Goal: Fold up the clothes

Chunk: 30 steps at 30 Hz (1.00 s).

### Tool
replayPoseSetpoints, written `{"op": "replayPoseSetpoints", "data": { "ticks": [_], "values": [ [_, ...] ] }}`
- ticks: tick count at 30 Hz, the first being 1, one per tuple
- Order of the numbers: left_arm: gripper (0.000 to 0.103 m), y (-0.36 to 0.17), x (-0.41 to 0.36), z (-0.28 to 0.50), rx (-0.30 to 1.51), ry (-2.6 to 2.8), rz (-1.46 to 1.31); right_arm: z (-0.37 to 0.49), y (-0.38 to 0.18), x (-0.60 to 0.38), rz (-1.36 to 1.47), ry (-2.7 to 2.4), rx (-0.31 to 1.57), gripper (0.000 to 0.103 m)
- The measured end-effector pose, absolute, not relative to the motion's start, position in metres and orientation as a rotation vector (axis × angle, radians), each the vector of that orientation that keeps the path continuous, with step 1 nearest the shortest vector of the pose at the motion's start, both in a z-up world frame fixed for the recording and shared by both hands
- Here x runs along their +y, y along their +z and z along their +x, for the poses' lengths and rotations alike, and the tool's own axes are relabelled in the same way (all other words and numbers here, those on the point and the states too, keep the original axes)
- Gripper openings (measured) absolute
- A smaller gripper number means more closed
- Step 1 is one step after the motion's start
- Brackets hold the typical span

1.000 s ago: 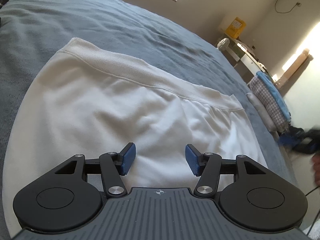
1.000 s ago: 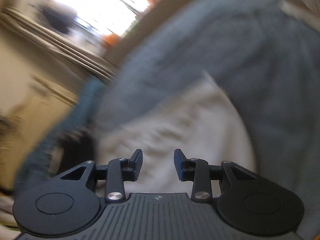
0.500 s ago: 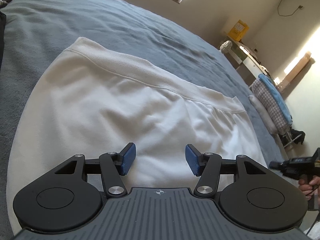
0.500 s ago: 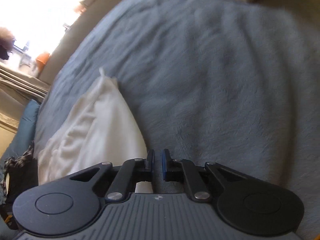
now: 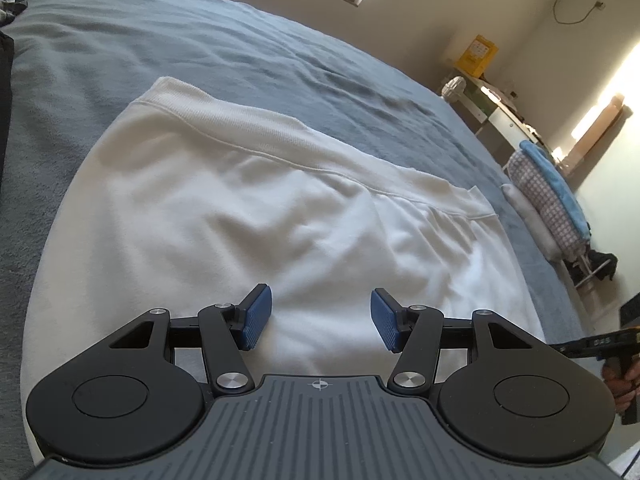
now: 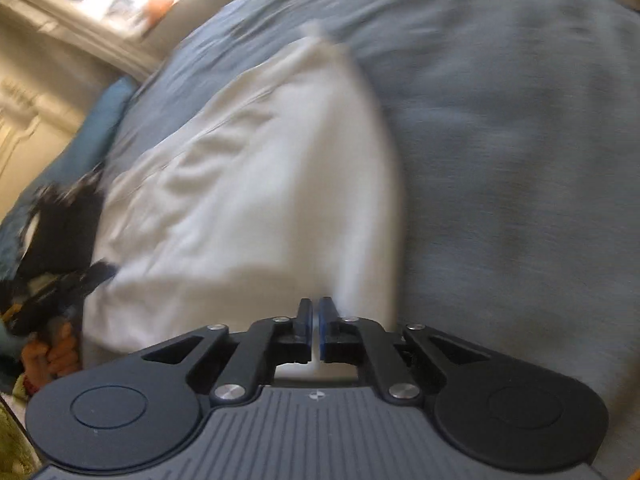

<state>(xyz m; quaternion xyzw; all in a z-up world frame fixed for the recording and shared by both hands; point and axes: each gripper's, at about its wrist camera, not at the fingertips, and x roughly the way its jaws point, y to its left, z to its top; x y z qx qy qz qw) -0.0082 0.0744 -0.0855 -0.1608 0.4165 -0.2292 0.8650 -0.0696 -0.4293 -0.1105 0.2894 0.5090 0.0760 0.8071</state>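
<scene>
We see the left gripper [image 5: 320, 322] half open over the white garment [image 5: 248, 208], holding nothing; right gripper [image 6: 315, 330] shut, empty, above its edge.

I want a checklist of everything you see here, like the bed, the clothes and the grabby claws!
Surface: blue-grey blanket on a bed, lightly rumpled.
Job's things: white garment spread flat, ribbed band at its far edge.
Clutter: dark cloth at the bed's left edge.
Grippers: left gripper open above the garment, holding nothing; right gripper shut near the garment's edge, whether it pinches cloth is unclear.
Cables: a thin cord on the far wall.
Surroundings: stacked laundry, yellow box, sunlit window.
</scene>
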Motion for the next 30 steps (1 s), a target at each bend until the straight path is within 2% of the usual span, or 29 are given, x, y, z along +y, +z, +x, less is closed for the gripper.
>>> {"op": "replayPoseSetpoints", "data": {
  "ticks": [7, 11, 15, 18, 22, 26, 30],
  "values": [
    [0.055, -0.083, 0.071, -0.011, 0.874, -0.486, -0.306, -0.051, -0.072, -0.384, 0.418, 0.338, 1.044, 0.002],
    [0.055, -0.074, 0.069, -0.025, 0.861, -0.515, -0.237, -0.023, -0.088, -0.338, 0.32, 0.483, 1.09, 0.002],
    [0.056, -0.072, 0.071, -0.041, 0.888, -0.567, -0.189, -0.028, -0.105, -0.35, 0.243, 0.432, 1.171, 0.001],
    [0.056, -0.073, 0.074, -0.052, 0.905, -0.6, -0.178, -0.042, -0.104, -0.388, 0.301, 0.363, 1.21, 0.0],
    [0.056, -0.072, 0.067, -0.06, 0.913, -0.671, -0.146, -0.051, -0.076, -0.403, 0.306, 0.309, 1.14, 0.003],
    [0.056, -0.073, 0.056, -0.068, 0.934, -0.726, -0.053, -0.04, -0.068, -0.388, 0.377, 0.377, 1.07, 0.003],
    [0.056, -0.085, 0.072, -0.072, 0.999, -0.673, -0.076, -0.023, -0.075, -0.358, 0.33, 0.448, 1.087, 0.003]
  ]
}}
